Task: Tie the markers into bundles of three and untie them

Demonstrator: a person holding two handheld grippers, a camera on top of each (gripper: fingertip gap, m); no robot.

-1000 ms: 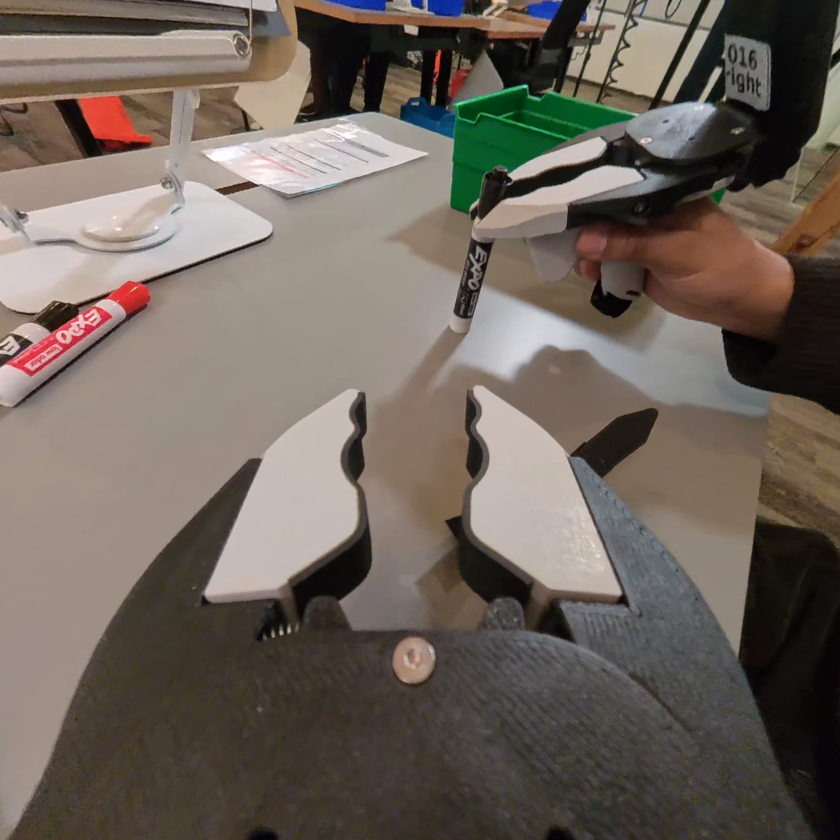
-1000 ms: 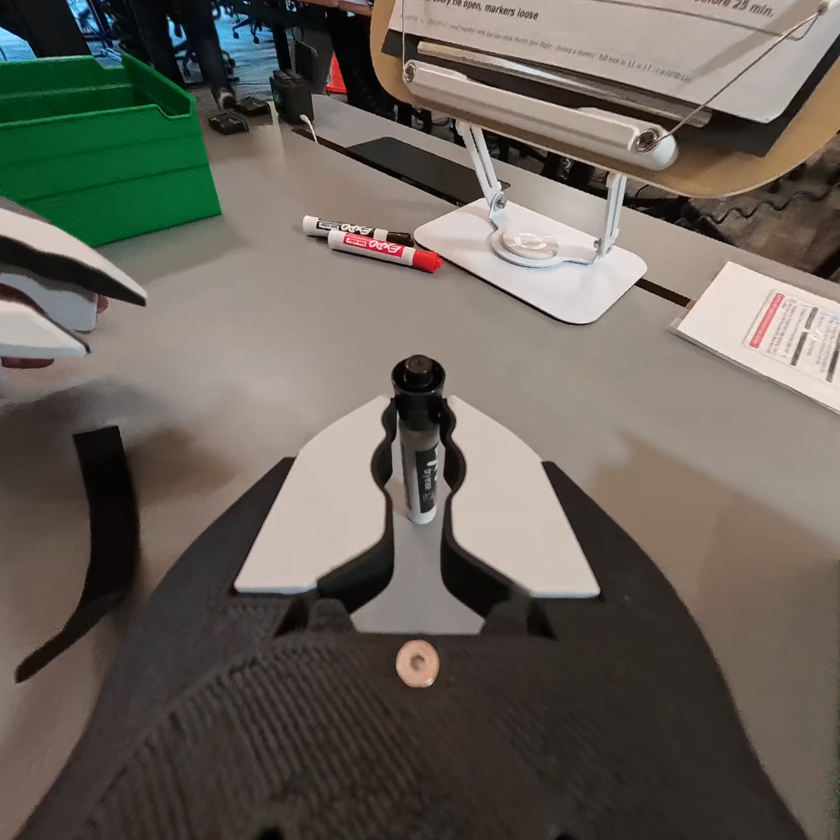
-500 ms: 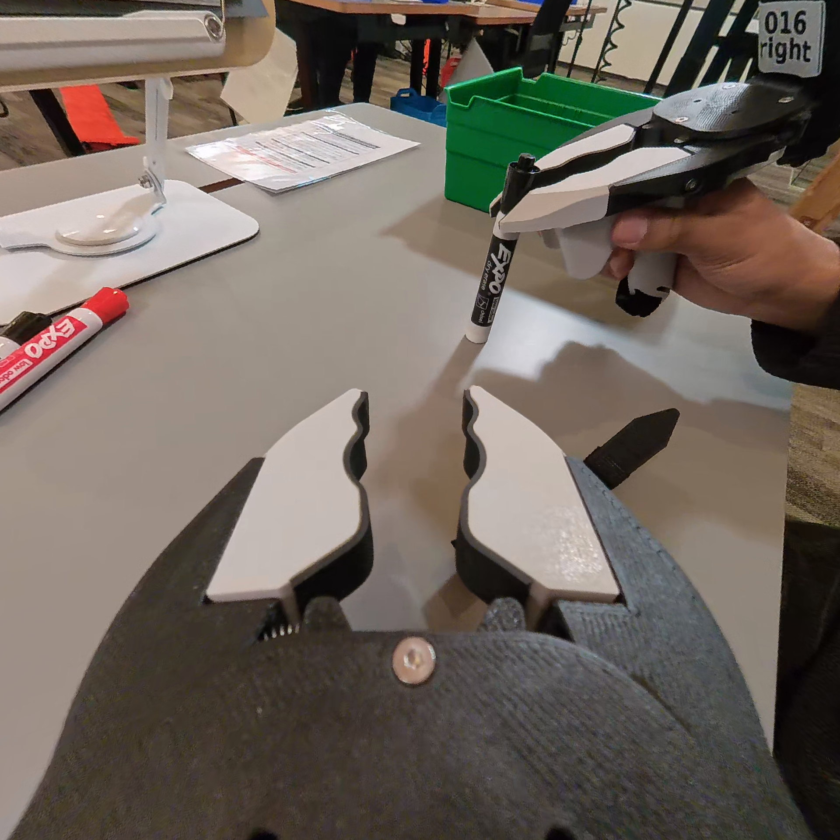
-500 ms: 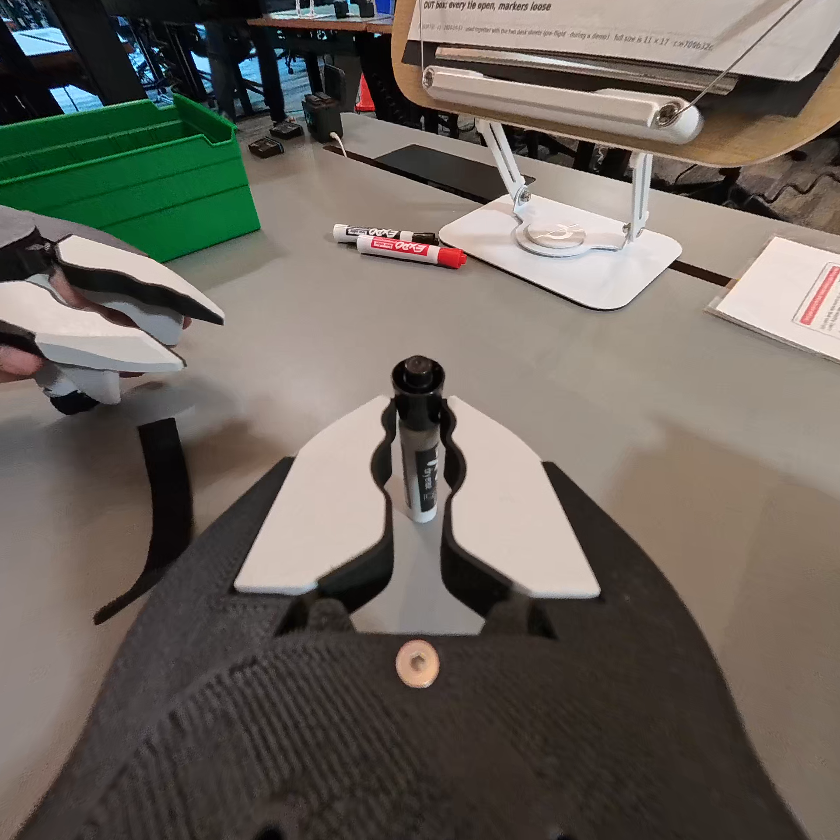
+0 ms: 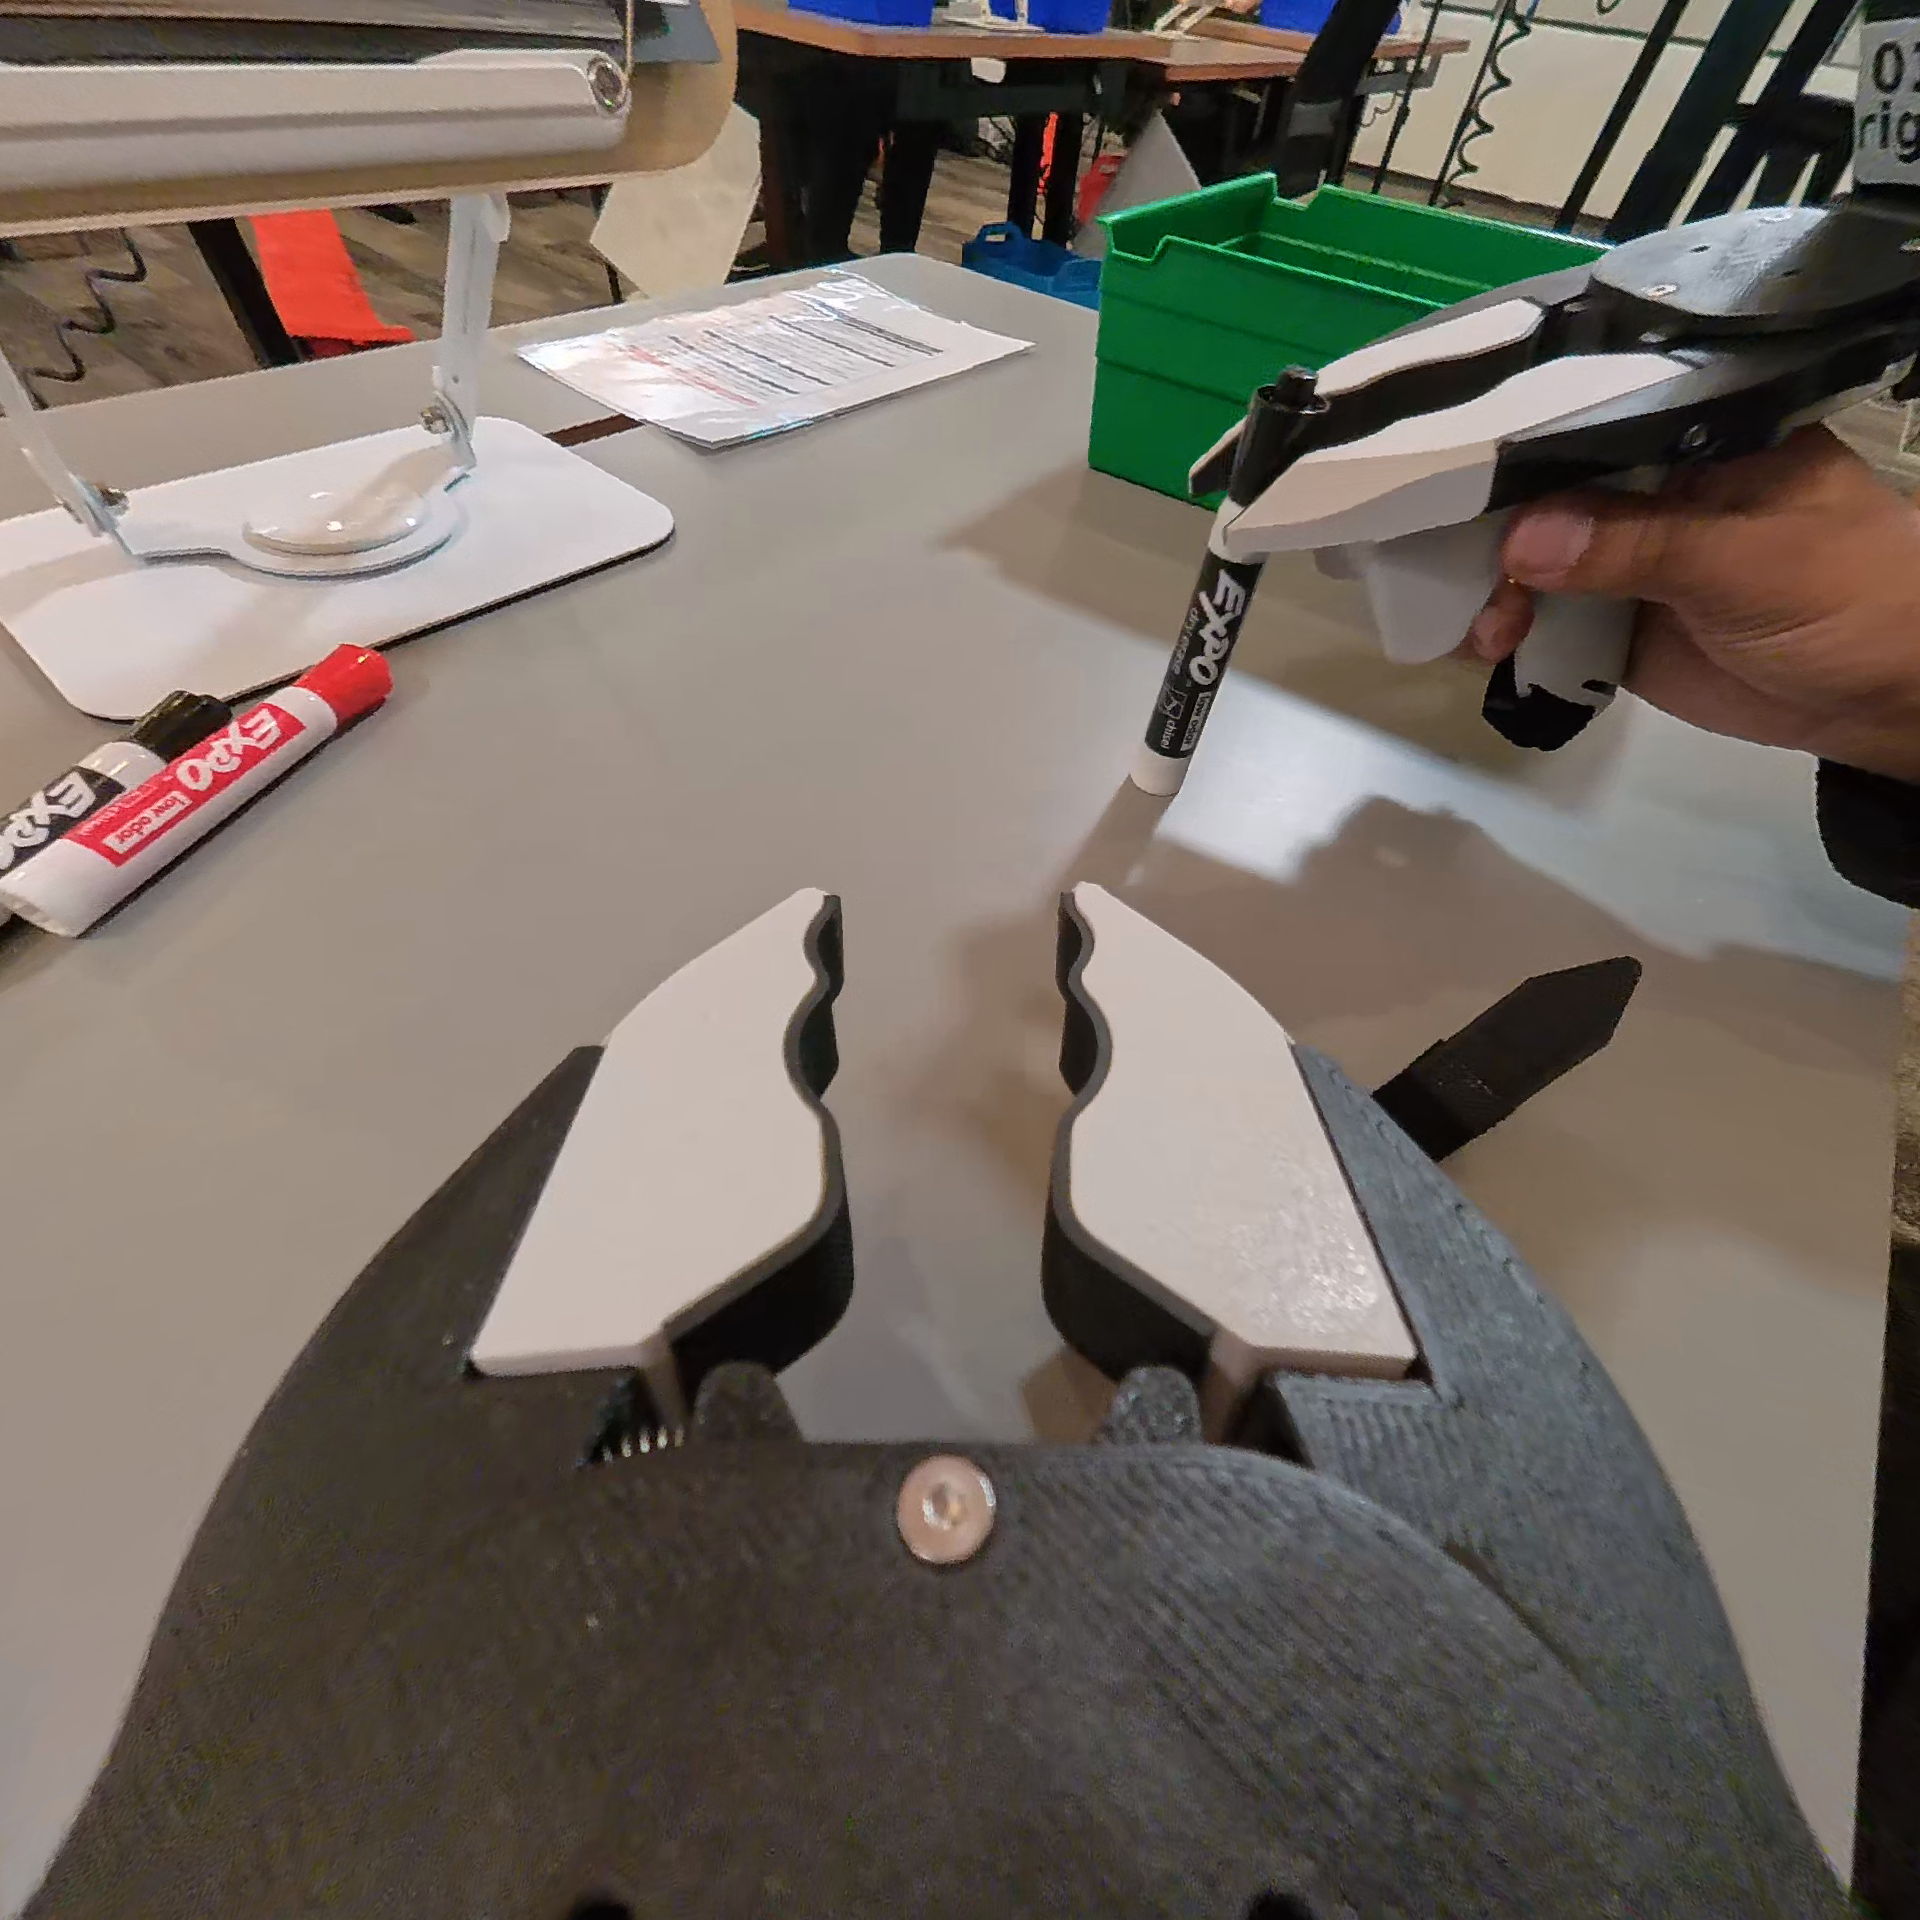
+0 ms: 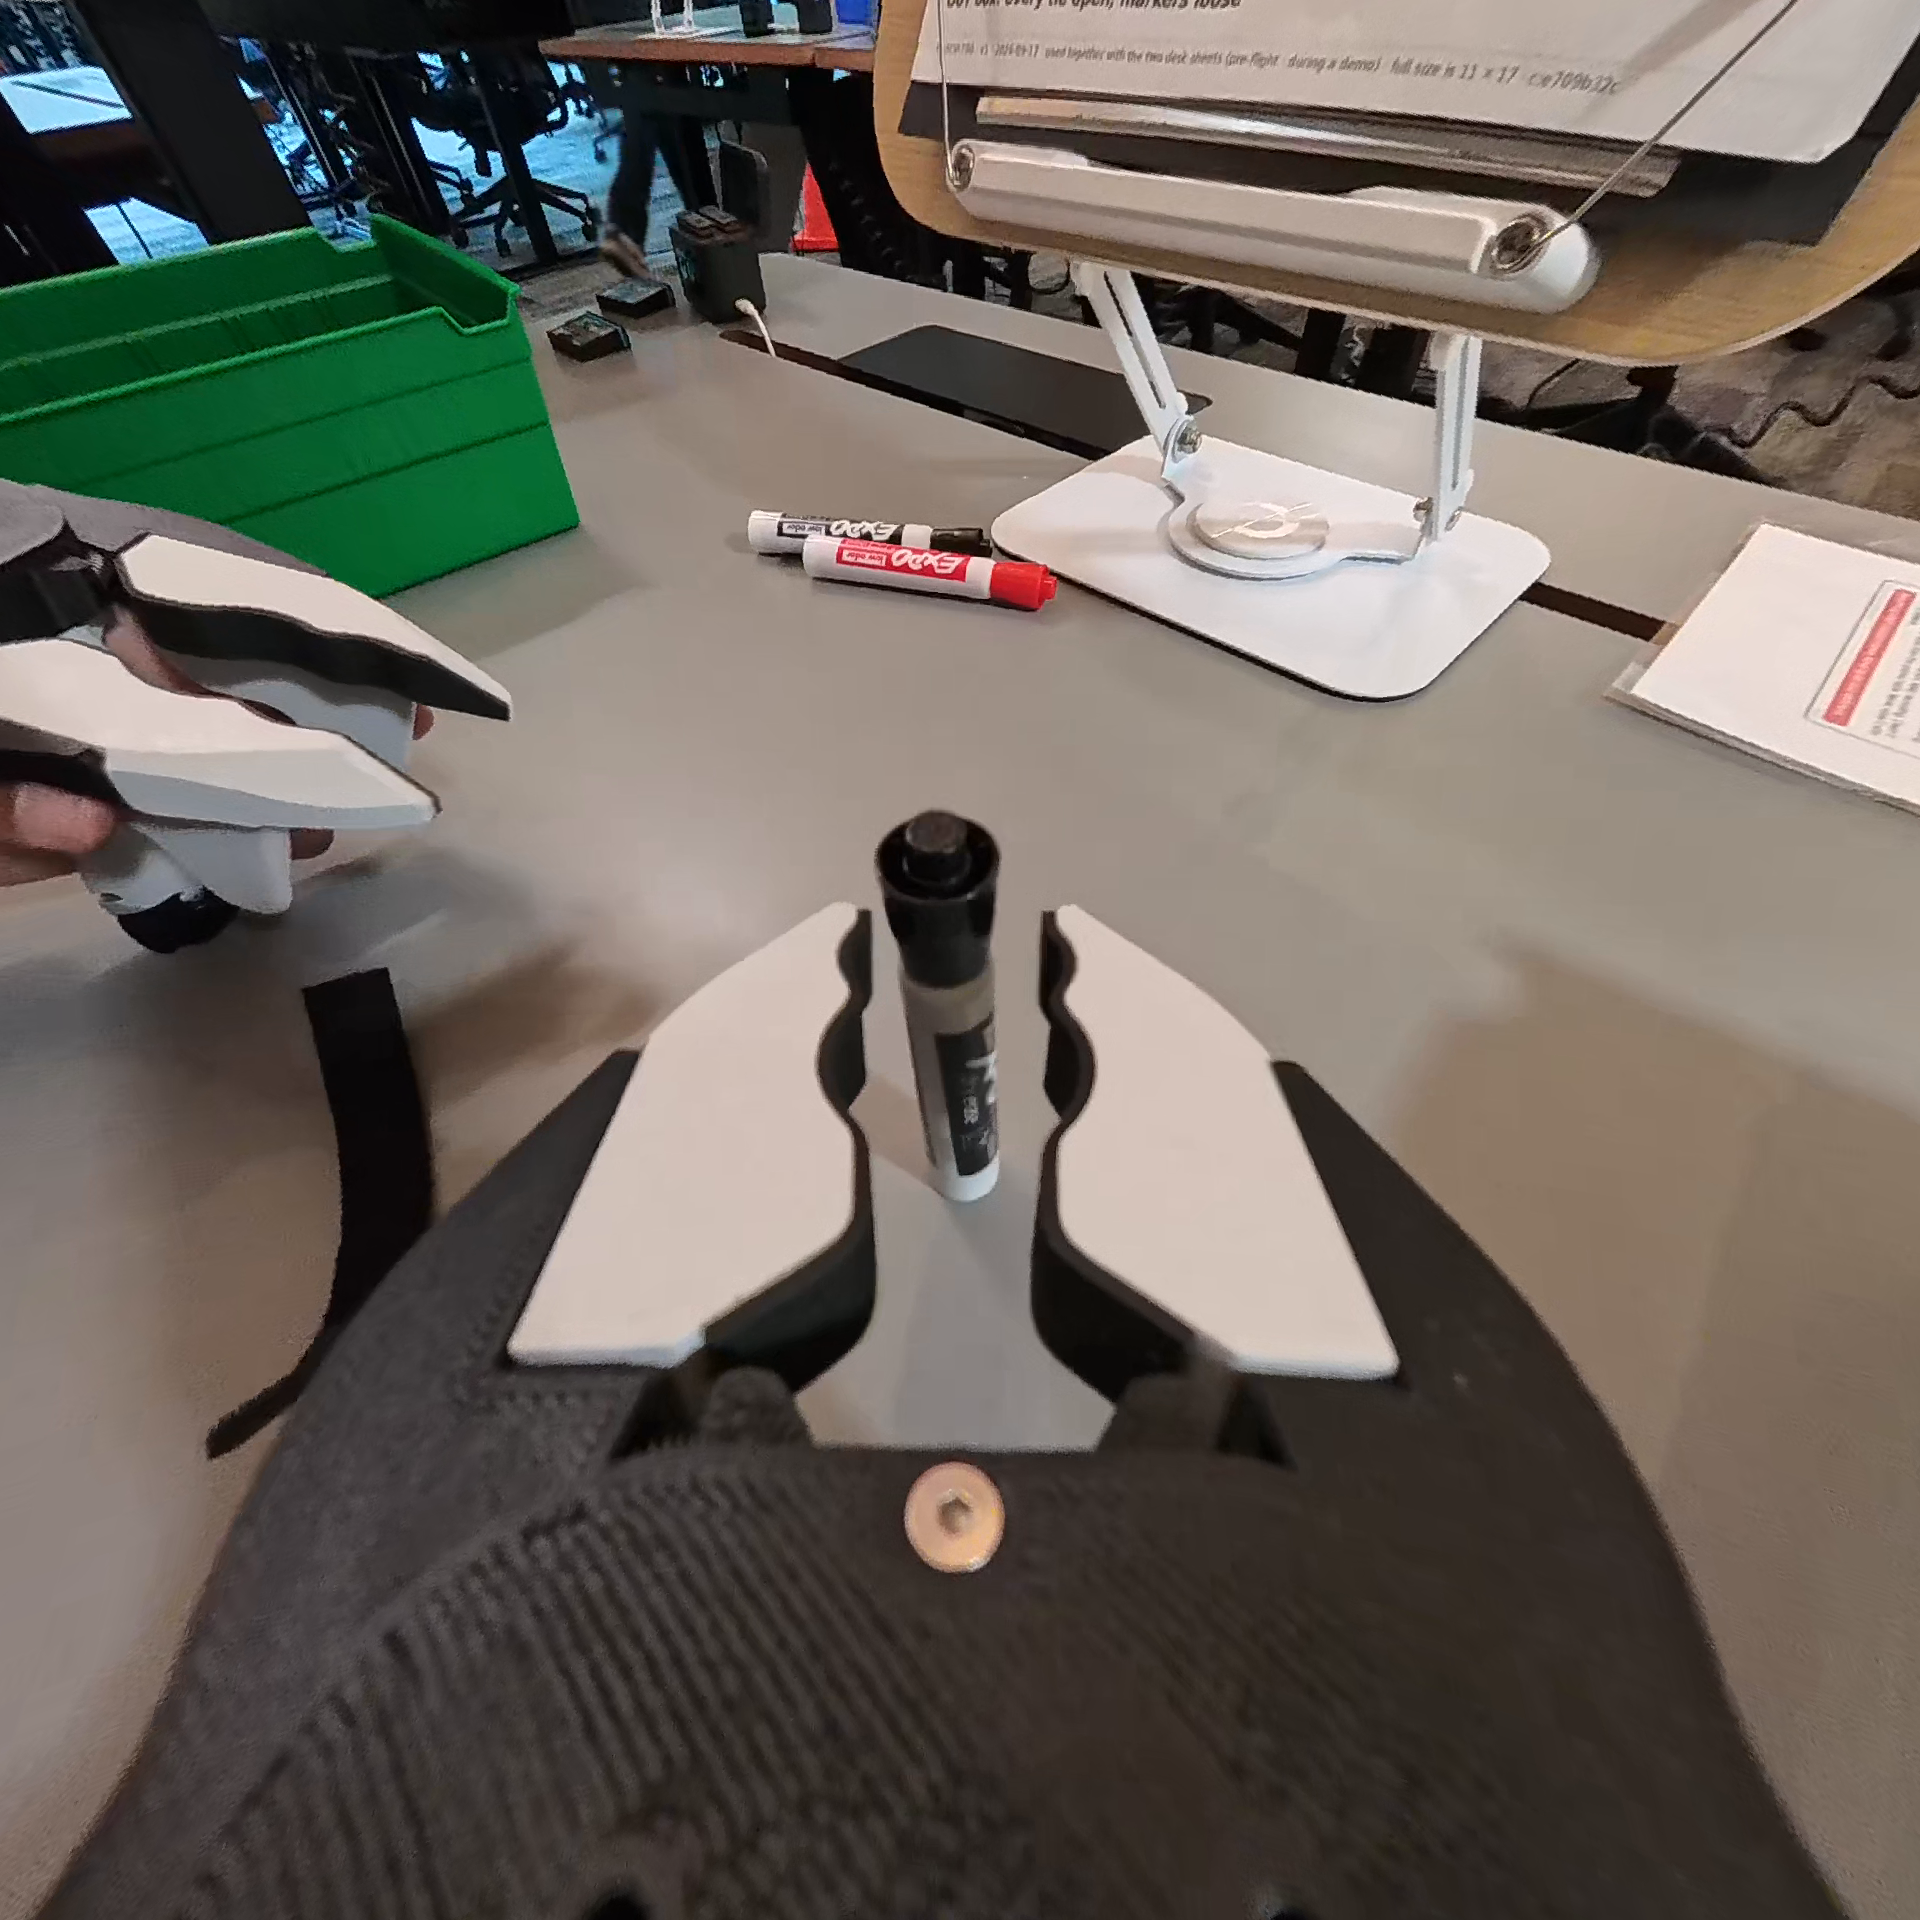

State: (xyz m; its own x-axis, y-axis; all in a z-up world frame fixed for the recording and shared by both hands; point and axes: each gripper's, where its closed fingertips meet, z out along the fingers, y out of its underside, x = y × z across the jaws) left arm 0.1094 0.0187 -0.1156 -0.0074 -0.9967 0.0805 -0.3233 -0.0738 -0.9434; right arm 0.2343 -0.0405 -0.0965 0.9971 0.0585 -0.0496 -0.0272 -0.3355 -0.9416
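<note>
On the grey tabletop (image 6: 1299, 883), a black-capped whiteboard marker (image 6: 951, 1023) stands upright on its white end between the parted fingers of the right gripper (image 6: 951, 920), which no longer clasp it. The left gripper (image 5: 948, 909) hovers spread and empty near a black fabric strap (image 6: 379, 1132). Two more markers, black (image 6: 862, 531) and red (image 6: 930, 574), lie side by side beside the white stand base (image 6: 1351, 613). Judged step: markers loose; next comes gathering all three.

black ribbed gripper (image 5: 948, 914) bodies, white wavy-edged fingers (image 6: 727, 1132), one silver screw, dark knit sleeve
</note>
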